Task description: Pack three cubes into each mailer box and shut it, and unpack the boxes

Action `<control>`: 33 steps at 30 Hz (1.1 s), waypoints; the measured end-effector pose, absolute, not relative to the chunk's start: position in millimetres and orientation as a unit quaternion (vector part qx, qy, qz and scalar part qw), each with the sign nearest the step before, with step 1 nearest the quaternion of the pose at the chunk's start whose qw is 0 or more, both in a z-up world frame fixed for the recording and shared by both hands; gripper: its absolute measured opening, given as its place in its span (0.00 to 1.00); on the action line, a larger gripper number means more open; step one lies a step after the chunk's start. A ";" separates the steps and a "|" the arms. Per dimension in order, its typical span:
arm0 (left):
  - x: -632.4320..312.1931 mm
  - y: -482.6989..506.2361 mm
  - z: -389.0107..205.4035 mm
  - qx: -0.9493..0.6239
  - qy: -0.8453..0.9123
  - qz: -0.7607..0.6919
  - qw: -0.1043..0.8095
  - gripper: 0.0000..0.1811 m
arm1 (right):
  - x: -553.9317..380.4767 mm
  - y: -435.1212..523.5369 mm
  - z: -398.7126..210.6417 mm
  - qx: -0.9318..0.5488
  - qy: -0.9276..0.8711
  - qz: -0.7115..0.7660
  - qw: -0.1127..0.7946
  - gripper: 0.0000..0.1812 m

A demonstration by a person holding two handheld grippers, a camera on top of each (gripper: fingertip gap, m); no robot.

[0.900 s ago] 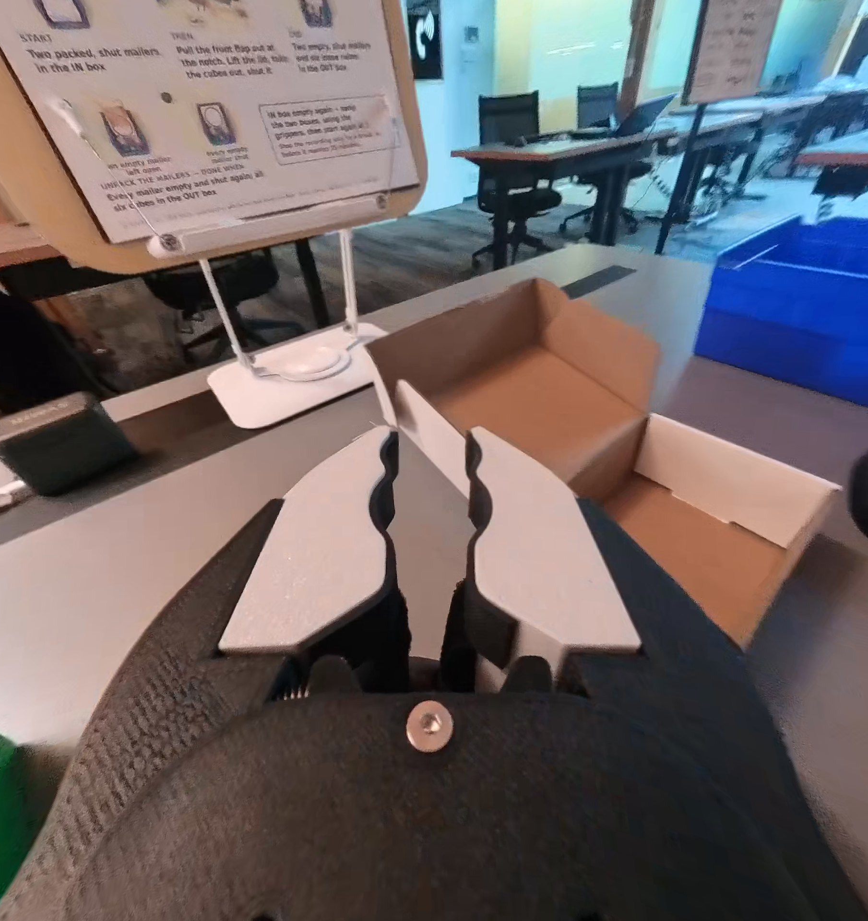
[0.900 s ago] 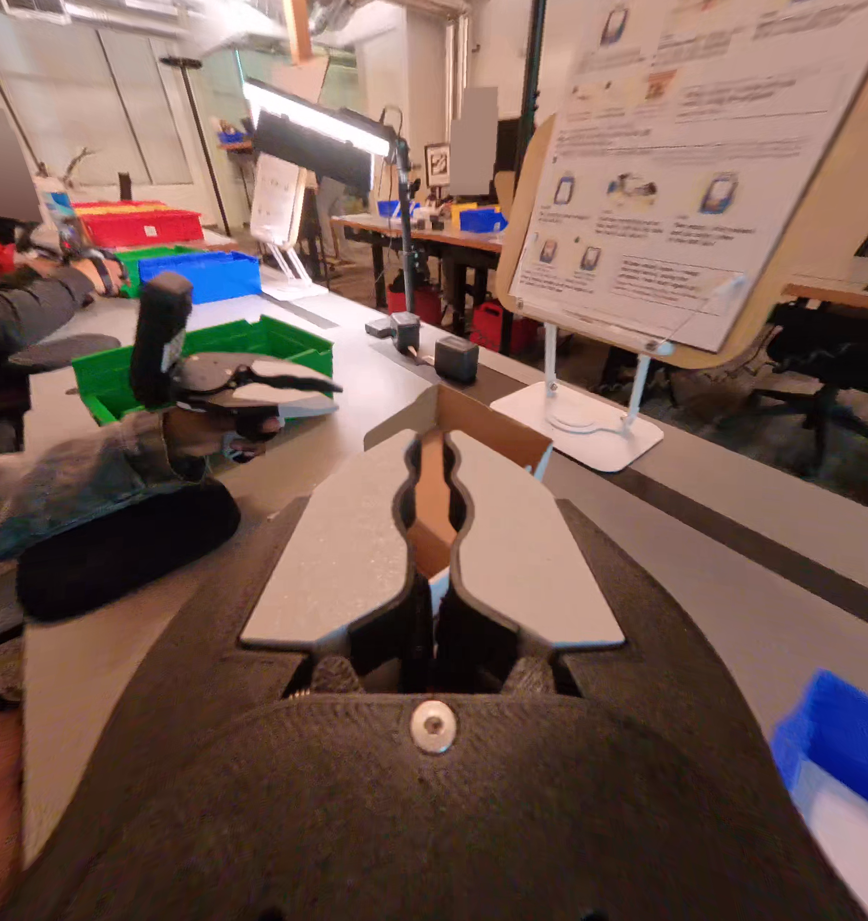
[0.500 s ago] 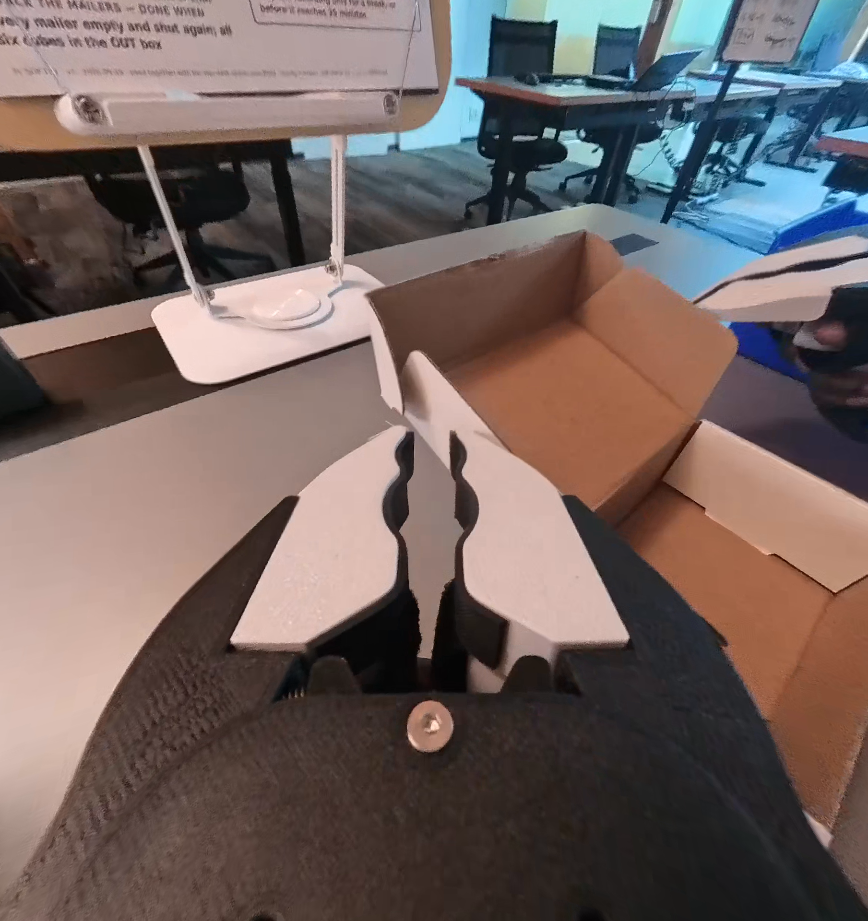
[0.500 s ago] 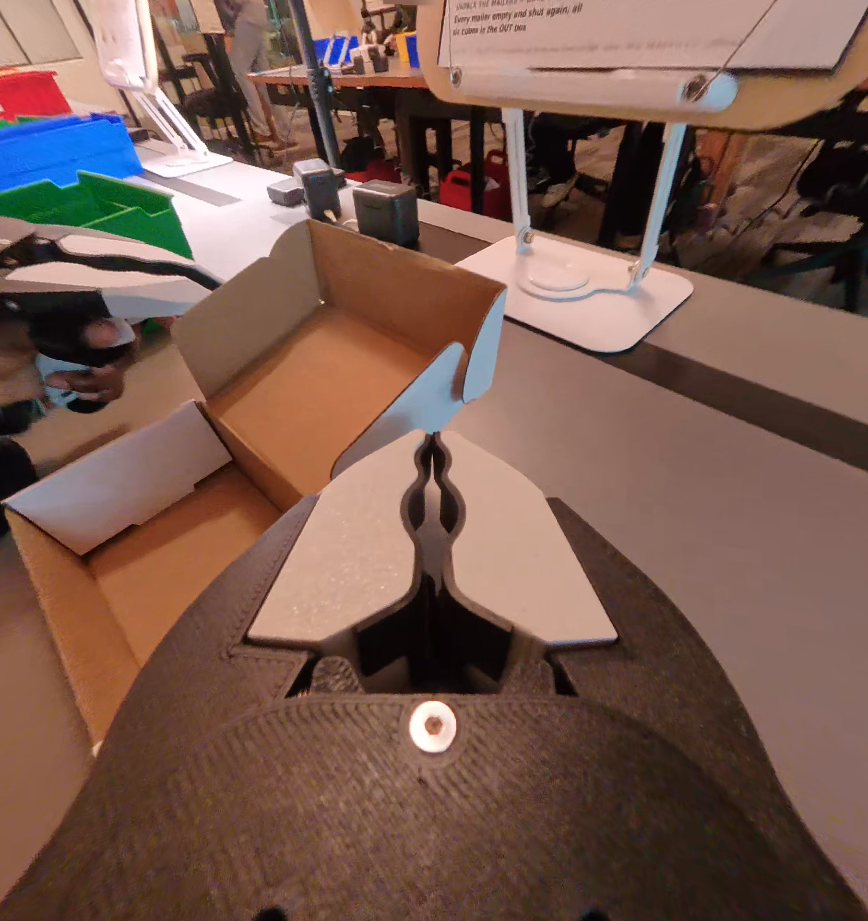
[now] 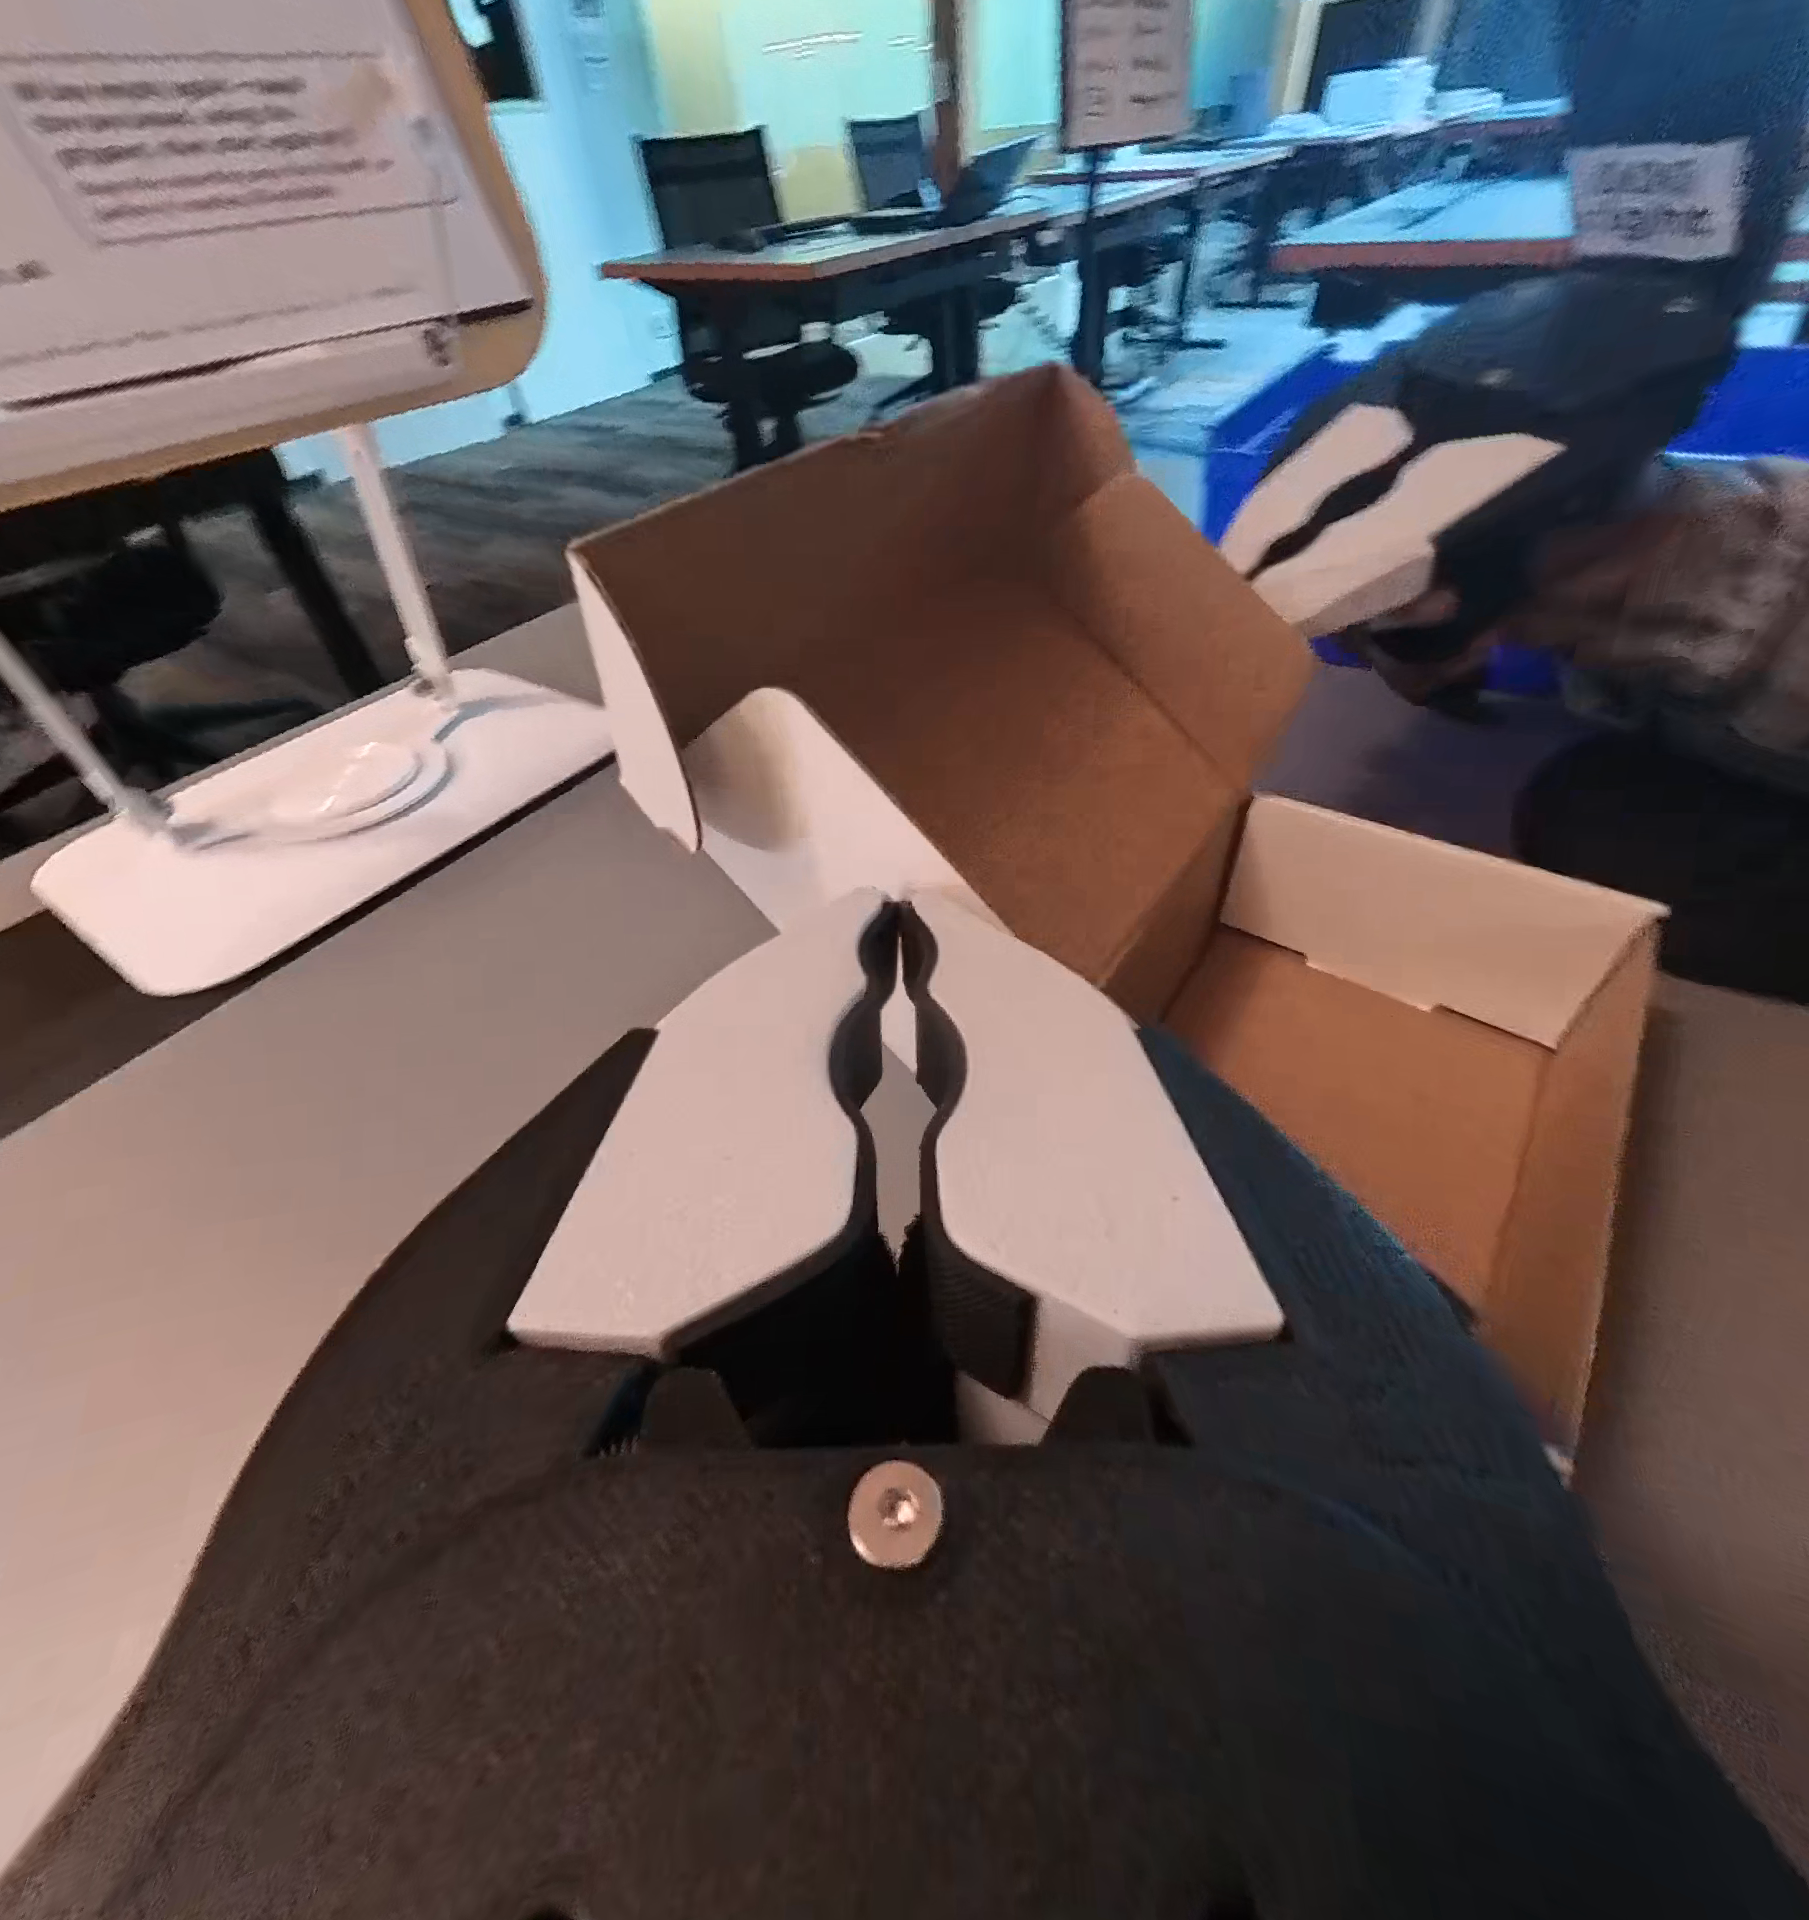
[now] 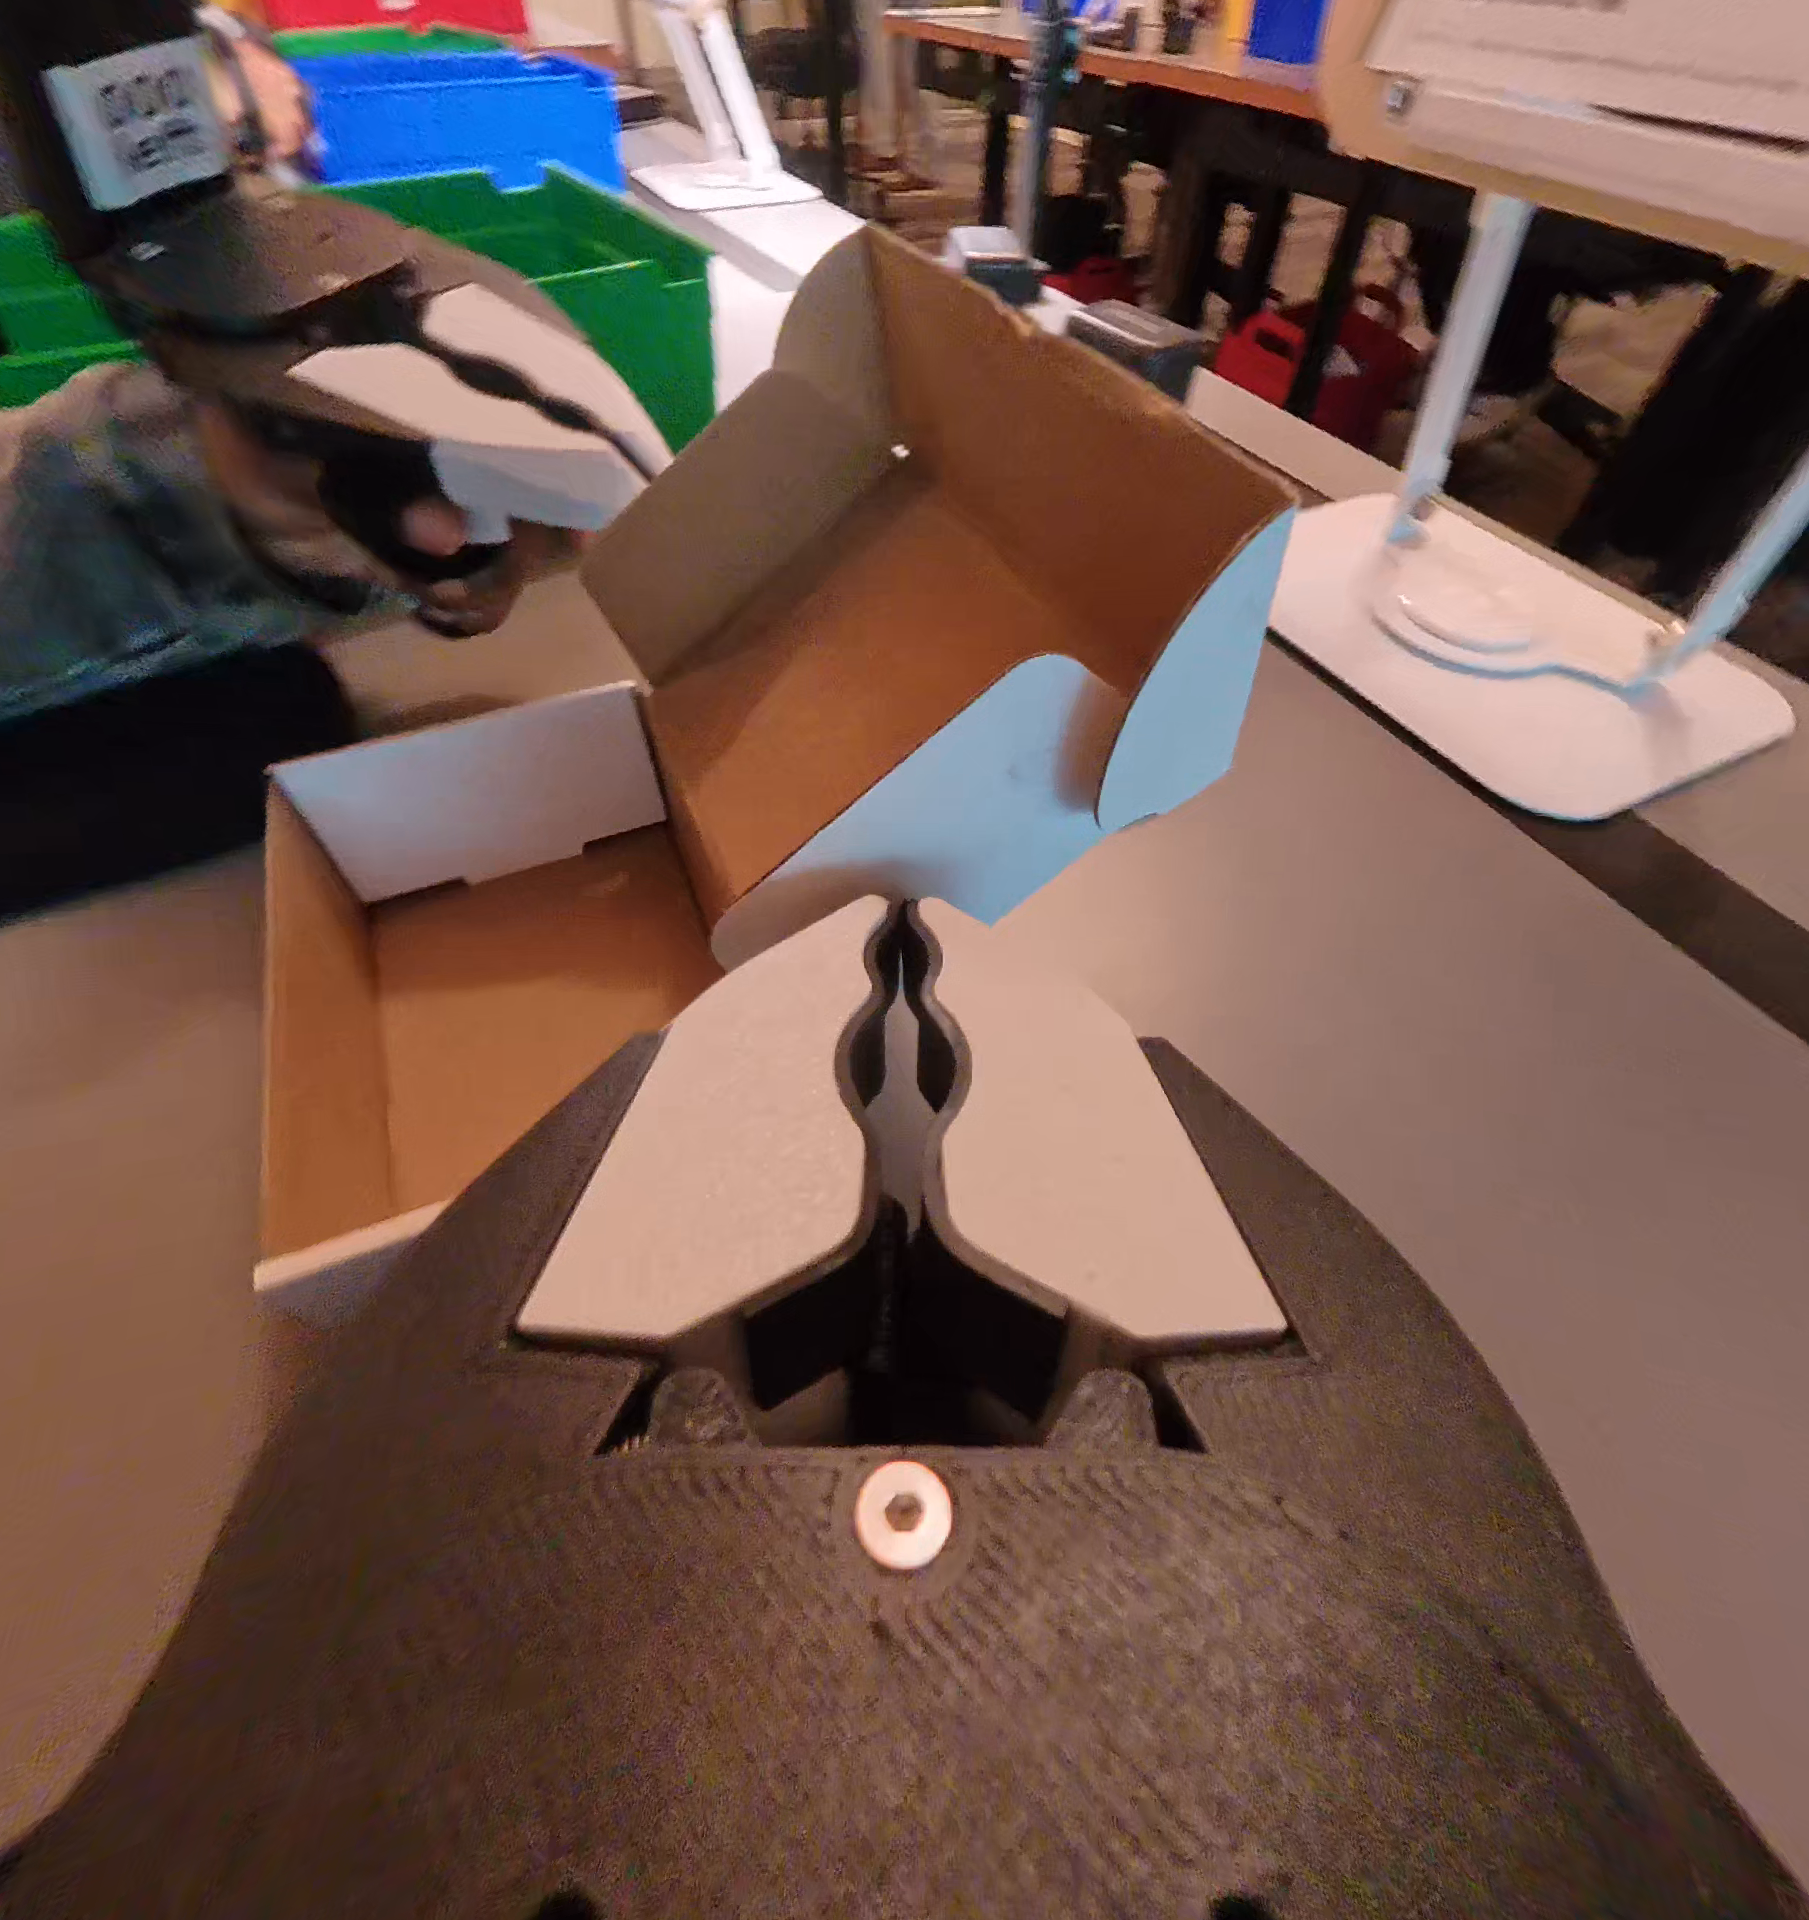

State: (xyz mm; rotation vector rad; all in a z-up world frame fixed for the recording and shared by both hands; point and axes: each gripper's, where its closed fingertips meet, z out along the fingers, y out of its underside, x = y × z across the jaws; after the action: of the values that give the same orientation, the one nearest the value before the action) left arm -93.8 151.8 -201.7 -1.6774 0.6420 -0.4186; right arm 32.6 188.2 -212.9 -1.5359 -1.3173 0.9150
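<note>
An open brown mailer box (image 5: 1399, 914) stands on the grey table, and I see no cubes in it. Its lid (image 5: 931, 644) stands raised at the far side. My left gripper (image 5: 898, 914) is shut on the lid's white left side flap (image 5: 796, 790). My right gripper (image 6: 905, 909) is shut on the lid's right side flap (image 6: 941, 821), beside the box (image 6: 464, 779). Each gripper also shows in the other's view, the right one (image 5: 1243, 561) and the left one (image 6: 635, 468), at opposite ends of the lid (image 6: 879, 644).
A white instruction stand (image 5: 308, 790) sits just behind the box, also in the right wrist view (image 6: 1502, 665). A green bin (image 6: 588, 260) and a blue bin (image 6: 453, 104) lie to the left, and another blue bin (image 5: 1762, 395) lies to the right. A small grey device (image 6: 1139, 332) sits behind the lid. The gap from one gripper's tips to the other's is roughly 15 cm.
Both grippers moved in to the lid's side flaps and closed on them. The lid now stands more upright than before.
</note>
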 end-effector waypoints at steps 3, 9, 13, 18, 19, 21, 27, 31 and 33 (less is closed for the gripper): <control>-85.6 131.4 -199.3 -0.695 0.327 -0.216 0.603 0.00 | 34.0 168.2 -209.8 -0.570 -0.584 0.365 0.448 0.00; -75.4 100.6 -213.6 -0.664 0.431 -0.197 0.579 0.00 | 42.5 137.9 -220.2 -0.497 -0.674 0.323 0.441 0.00; -72.5 89.9 -245.2 -0.687 0.485 -0.175 0.512 0.01 | 49.3 128.9 -245.7 -0.508 -0.708 0.296 0.391 0.00; -81.3 85.0 -245.2 -0.699 0.489 -0.137 0.503 0.10 | 60.0 136.3 -248.0 -0.528 -0.711 0.254 0.389 0.06; -85.0 81.0 -243.7 -0.699 0.487 -0.127 0.508 0.12 | 65.0 137.7 -244.9 -0.532 -0.706 0.242 0.400 0.10; -91.8 75.0 -238.4 -0.685 0.484 -0.092 0.537 0.23 | 74.8 136.7 -237.1 -0.533 -0.691 0.224 0.434 0.22; -65.5 54.6 -203.7 -0.531 0.528 0.044 0.662 0.40 | 72.9 103.7 -219.4 -0.406 -0.695 0.104 0.584 0.41; -53.8 55.5 -203.0 -0.493 0.553 0.109 0.663 0.28 | 62.3 95.3 -203.9 -0.334 -0.684 0.043 0.647 0.27; -51.1 50.4 -200.7 -0.492 0.555 0.089 0.665 0.20 | 59.8 89.9 -202.8 -0.326 -0.685 0.060 0.649 0.20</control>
State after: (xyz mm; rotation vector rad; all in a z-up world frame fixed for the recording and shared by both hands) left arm -51.1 50.4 -200.7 -1.1098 1.2527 0.2009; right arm 59.8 89.9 -202.8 -0.7411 -1.5577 0.1357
